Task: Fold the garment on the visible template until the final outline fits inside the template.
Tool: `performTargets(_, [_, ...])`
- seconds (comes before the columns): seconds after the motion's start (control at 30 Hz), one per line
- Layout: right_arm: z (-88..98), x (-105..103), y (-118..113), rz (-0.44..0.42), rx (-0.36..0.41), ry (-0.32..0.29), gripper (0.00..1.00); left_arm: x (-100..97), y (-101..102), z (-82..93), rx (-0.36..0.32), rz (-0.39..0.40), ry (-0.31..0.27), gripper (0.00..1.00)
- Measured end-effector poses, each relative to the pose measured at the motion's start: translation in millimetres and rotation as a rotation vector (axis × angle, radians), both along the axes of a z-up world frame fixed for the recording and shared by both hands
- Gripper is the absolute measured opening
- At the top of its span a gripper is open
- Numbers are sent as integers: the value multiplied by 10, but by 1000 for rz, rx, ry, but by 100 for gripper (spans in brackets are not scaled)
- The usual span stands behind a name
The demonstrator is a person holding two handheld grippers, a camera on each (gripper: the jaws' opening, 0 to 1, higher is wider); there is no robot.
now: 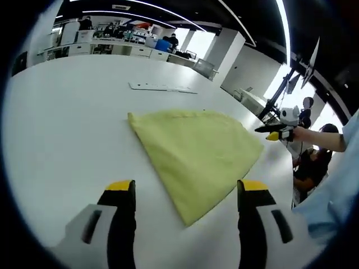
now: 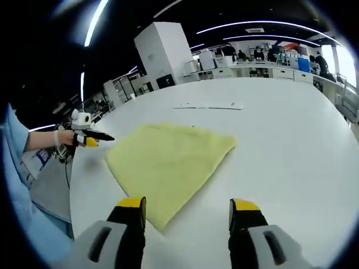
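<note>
Nearest to us, our left gripper (image 1: 185, 196) hangs above the white tabletop (image 1: 61, 140) with its yellow-tipped black jaws spread wide and nothing between them. Our right gripper (image 2: 188, 216) is likewise parted and empty, poised over the near point of the garment. Both are released.

Just beyond the jaws lies the yellow-green cloth garment (image 1: 193, 148), folded flat into a rough triangle on the tabletop, its narrow point toward us and its broad edge away. In the right gripper view the same garment (image 2: 168, 159) sits centred ahead.

Beyond the garment's far edge lies a thin white strip (image 1: 162, 87) on the table; we cannot tell whether it marks the template, nor can we see any outline under the cloth.

The risks, as we judge them: pinching only the top layer at the near point would peel the fold open; dragging rather than lifting would slide the whole garment off its place; and an uneven pull by our two grippers would skew the edges so the outline overhangs.
</note>
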State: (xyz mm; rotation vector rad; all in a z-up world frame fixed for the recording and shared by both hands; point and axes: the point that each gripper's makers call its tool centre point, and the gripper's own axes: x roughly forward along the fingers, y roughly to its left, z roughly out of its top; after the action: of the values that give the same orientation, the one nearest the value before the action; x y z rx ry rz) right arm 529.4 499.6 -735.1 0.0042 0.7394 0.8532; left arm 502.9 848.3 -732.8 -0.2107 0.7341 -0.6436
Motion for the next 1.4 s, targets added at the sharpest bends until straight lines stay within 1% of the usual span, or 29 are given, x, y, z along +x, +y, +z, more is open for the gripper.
performTargets(0.03, [-16, -50, -3, 17, -14, -3, 55, -37, 0, -5, -2, -4, 0, 70])
performTargets(0.2, [-71, -205, -10, 40, -32, 4, 53, -156, 16, -46, 3, -3, 12, 67])
performTargets(0.37, [-64, -291, -16, 46, -21, 7, 49, -258, 18, -102, 0, 7, 29, 65])
performTargets(0.47, [-65, -326, -31, 57, -26, -4, 46, -296, 15, -129, -3, 12, 39, 61])
performTargets(0.53, [-61, -331, -33, 56, -21, -6, 44, -320, 3, -151, -7, 16, 45, 57])
performTargets(0.57, [-62, -340, -31, 56, -18, -3, 44, -315, -5, -148, -11, 18, 35, 55])
performTargets(0.6, [-65, -344, -30, 54, -16, -2, 43, -316, -5, -157, -14, 23, 43, 53])
performTargets(0.67, [-83, -366, -20, 58, -17, -2, 40, -309, -20, -147, -44, 51, 55, 49])
performTargets(0.8, [-165, -381, 13, 83, -25, -5, 33, -328, -45, -172, -36, 45, 61, 42])
performTargets(0.9, [-204, -358, 31, 92, -31, -13, 27, -356, -68, -190, -53, 47, 76, 36])
performTargets(1.0, [-240, -348, 47, 101, -47, -27, 18, -384, -84, -197, -65, 49, 90, 29])
performTargets(1.07, [-270, -337, 48, 105, -41, -22, 13, -395, -85, -200, -68, 52, 95, 26])
performTargets(1.23, [-303, -359, 63, 126, -49, -22, 11, -379, -70, -200, -83, 69, 100, 21])
performTargets(1.3, [-308, -357, 64, 134, -53, -30, 9, -378, -67, -199, -86, 73, 103, 19])
performTargets(1.4, [-284, -336, 72, 145, -55, -60, 5, -376, -49, -199, -92, 86, 108, 14])
